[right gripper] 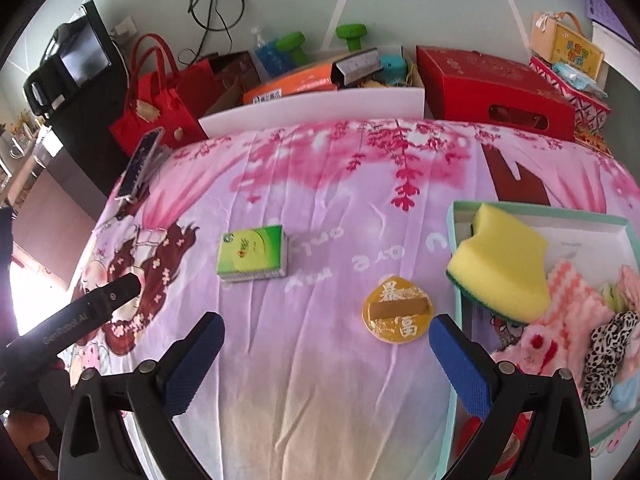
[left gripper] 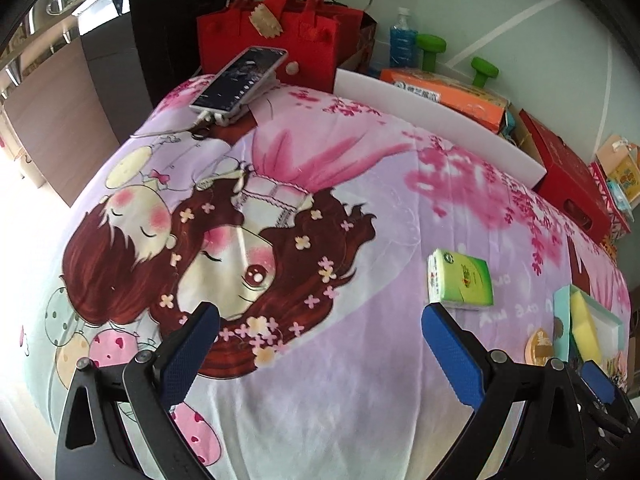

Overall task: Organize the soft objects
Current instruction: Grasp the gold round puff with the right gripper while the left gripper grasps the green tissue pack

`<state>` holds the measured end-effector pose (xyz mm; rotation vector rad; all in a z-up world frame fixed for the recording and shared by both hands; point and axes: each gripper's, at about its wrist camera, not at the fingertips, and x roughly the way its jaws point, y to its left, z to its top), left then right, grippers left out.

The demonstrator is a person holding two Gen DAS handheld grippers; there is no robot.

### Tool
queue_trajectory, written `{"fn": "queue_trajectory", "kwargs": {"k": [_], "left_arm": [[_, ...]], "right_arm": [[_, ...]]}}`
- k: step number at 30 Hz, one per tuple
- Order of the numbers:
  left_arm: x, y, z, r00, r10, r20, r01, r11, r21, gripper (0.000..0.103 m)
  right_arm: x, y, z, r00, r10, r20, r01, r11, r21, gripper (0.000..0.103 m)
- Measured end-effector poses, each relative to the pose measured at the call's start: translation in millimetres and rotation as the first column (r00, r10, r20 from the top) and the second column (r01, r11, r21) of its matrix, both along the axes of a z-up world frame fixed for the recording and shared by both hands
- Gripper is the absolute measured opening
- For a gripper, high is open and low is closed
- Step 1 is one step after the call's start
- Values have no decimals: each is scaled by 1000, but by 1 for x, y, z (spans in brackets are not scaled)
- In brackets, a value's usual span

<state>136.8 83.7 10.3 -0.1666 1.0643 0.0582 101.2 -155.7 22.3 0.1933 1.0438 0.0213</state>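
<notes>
A green tissue pack (left gripper: 460,279) (right gripper: 253,254) lies on the pink cartoon blanket (left gripper: 340,360) (right gripper: 320,184), just beyond my left gripper's right finger. My left gripper (left gripper: 320,344) is open and empty above the blanket. My right gripper (right gripper: 326,354) is open and empty. A round gold pouch (right gripper: 397,309) (left gripper: 540,347) lies just ahead of it. A yellow sponge (right gripper: 500,266) (left gripper: 585,326) leans on the rim of a teal box (right gripper: 454,216) (left gripper: 562,320) at the right. The box holds pink fluffy cloth (right gripper: 560,300) and a leopard scrunchie (right gripper: 606,352).
A phone (left gripper: 240,80) (right gripper: 138,166) on a stand sits at the blanket's far left. A red felt bag (left gripper: 280,28) (right gripper: 160,100), a white bin (left gripper: 440,120) (right gripper: 312,108) of boxes and a red carton (right gripper: 496,88) (left gripper: 572,184) line the far edge.
</notes>
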Motion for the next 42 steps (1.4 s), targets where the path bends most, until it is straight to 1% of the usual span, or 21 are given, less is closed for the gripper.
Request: {"fn": "queue_trajectory", "kwargs": {"k": [4, 8, 14, 16, 18, 19, 23, 27, 29, 33, 35, 40, 42], "left_arm": [[1, -8, -7, 999, -31, -30, 31, 999, -16, 101], [2, -16, -12, 997, -60, -52, 59, 998, -17, 101], [5, -21, -18, 994, -72, -76, 70, 997, -23, 101], [6, -22, -20, 994, -76, -83, 74, 997, -22, 101], [6, -23, -21, 993, -80, -85, 78, 997, -24, 101], [7, -24, -21, 993, -80, -86, 79, 997, -25, 101], [8, -25, -23, 992, -83, -92, 81, 996, -26, 101], [9, -27, -25, 991, -88, -99, 86, 996, -26, 101], [10, -28, -26, 991, -91, -103, 88, 996, -25, 101], [9, -31, -26, 990, -101, -102, 99, 995, -22, 101], [10, -32, -26, 989, -103, -105, 102, 995, -21, 101], [10, -33, -27, 988, -109, -107, 108, 994, -21, 101], [9, -34, -27, 988, -113, -109, 111, 994, -21, 101]], "right_arm": [[2, -7, -7, 1000, -20, -23, 20, 1000, 3, 103], [4, -13, -14, 998, -34, -44, 35, 999, 10, 103], [5, -32, -22, 996, -74, -58, 78, 995, 63, 103], [6, -38, -24, 994, -91, -58, 96, 992, 78, 100], [6, -42, -26, 993, -101, -63, 106, 991, 82, 94], [7, -44, -27, 992, -104, -65, 109, 991, 82, 93], [9, -48, -28, 992, -114, -58, 118, 990, 71, 87], [10, -45, -26, 993, -103, -52, 103, 995, 11, 77], [10, -45, -25, 995, -92, -45, 93, 995, 27, 72], [11, -38, -23, 997, -64, -36, 65, 998, 21, 69], [12, -35, -24, 998, -52, -40, 53, 998, 23, 68], [15, -33, -32, 997, -49, -61, 50, 999, 8, 68], [17, -33, -35, 996, -50, -69, 51, 999, 8, 66]]}}
